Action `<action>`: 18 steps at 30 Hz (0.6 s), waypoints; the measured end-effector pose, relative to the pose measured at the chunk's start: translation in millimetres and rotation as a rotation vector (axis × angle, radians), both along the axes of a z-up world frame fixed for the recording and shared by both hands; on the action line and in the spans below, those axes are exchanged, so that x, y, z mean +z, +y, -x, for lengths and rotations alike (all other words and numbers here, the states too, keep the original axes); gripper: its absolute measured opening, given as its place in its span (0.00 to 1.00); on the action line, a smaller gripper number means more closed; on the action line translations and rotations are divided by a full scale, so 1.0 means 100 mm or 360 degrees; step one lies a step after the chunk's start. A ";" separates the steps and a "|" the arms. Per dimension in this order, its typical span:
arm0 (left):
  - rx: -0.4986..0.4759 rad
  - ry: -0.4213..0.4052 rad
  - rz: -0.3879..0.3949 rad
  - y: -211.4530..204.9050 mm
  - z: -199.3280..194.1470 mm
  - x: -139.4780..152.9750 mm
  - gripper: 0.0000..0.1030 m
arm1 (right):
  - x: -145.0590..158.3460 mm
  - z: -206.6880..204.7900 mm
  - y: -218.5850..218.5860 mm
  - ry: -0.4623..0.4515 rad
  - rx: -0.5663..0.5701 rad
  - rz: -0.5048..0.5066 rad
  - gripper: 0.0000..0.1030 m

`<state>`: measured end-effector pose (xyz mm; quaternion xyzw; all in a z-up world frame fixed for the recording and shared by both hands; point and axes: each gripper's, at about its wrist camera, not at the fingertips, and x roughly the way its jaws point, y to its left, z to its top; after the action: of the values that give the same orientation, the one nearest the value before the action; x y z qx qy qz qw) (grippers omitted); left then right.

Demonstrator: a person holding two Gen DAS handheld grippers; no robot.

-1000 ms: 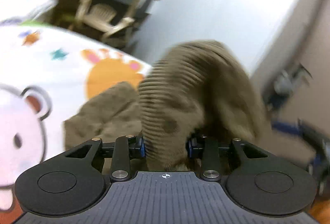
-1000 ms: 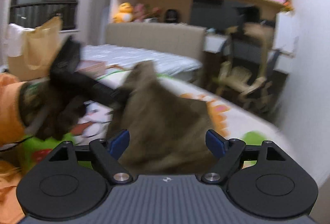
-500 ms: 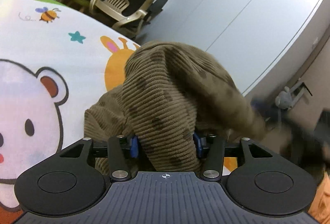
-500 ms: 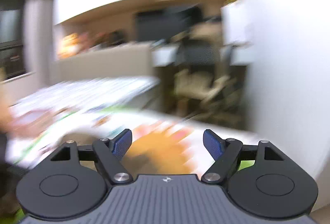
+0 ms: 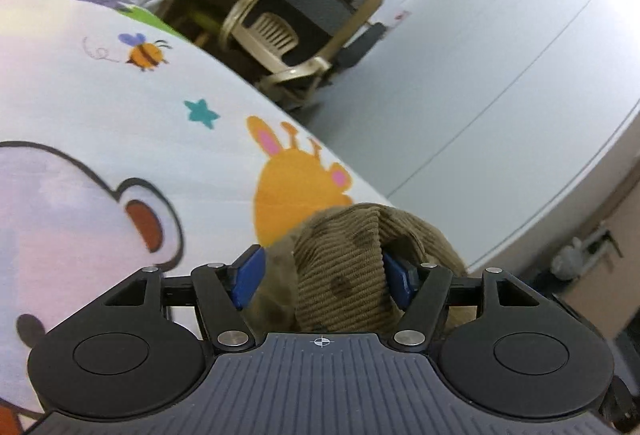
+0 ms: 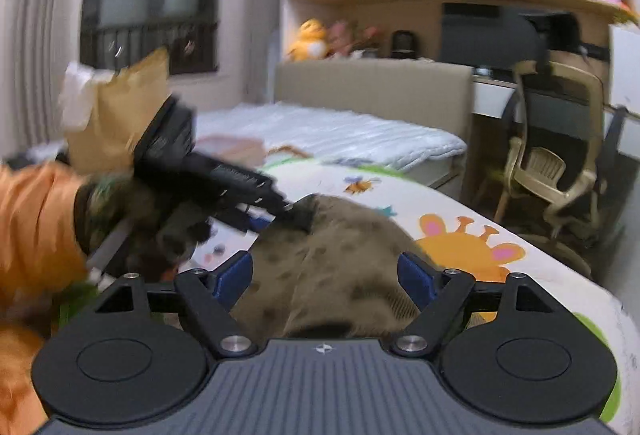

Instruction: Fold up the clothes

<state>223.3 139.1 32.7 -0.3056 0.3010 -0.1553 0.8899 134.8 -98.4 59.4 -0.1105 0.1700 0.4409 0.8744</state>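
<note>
The left hand-held gripper (image 5: 322, 281) has its blue pads spread wider than half a second ago, with the brown spotted corduroy garment (image 5: 344, 275) bunched loosely between them and sitting lower in its view. The right hand-held gripper (image 6: 325, 275) stays open and empty, now swung back over the garment (image 6: 332, 267), which lies on the white cartoon-print bed sheet (image 5: 100, 107). Beyond stands a beige desk chair (image 6: 560, 155).
</note>
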 end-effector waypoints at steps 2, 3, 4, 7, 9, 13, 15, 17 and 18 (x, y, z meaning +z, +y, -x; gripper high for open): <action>0.0022 0.0026 -0.0018 0.00 -0.01 -0.04 0.69 | 0.00 0.05 -0.02 -0.0040 -0.0080 0.0064 0.83; 0.0037 0.0037 -0.0012 0.01 -0.02 -0.06 0.70 | -0.02 0.03 -0.03 -0.0005 -0.0125 0.0080 0.84; 0.0053 0.0047 -0.0006 0.02 -0.03 -0.08 0.73 | -0.04 0.00 -0.04 0.0029 -0.0170 0.0095 0.84; 0.0085 0.0062 0.0044 0.05 -0.07 -0.10 0.75 | -0.12 -0.01 -0.03 0.0101 -0.0226 0.0142 0.84; 0.0070 0.0047 0.0064 0.04 -0.07 -0.06 0.76 | -0.16 -0.10 0.03 0.0082 -0.0301 0.0172 0.84; 0.0070 -0.0008 0.0031 0.01 -0.03 0.09 0.82 | -0.02 -0.69 0.04 -0.0080 -0.0919 0.0098 0.84; 0.0123 -0.0034 0.0009 0.07 0.02 0.17 0.85 | 0.05 -0.98 -0.16 -0.0036 -0.1183 0.0013 0.84; 0.0190 -0.0058 -0.0023 0.16 0.07 0.25 0.91 | 0.07 -1.09 -0.37 0.0024 -0.1273 -0.0043 0.84; 0.0242 -0.0062 -0.0052 0.21 0.09 0.28 0.91 | 0.04 -1.06 -0.46 0.0070 -0.1259 -0.0080 0.84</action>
<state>214.2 160.3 60.6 -0.3101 0.2621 -0.0883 0.9096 240.9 -144.9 63.3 -0.0054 0.2073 0.0762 0.9753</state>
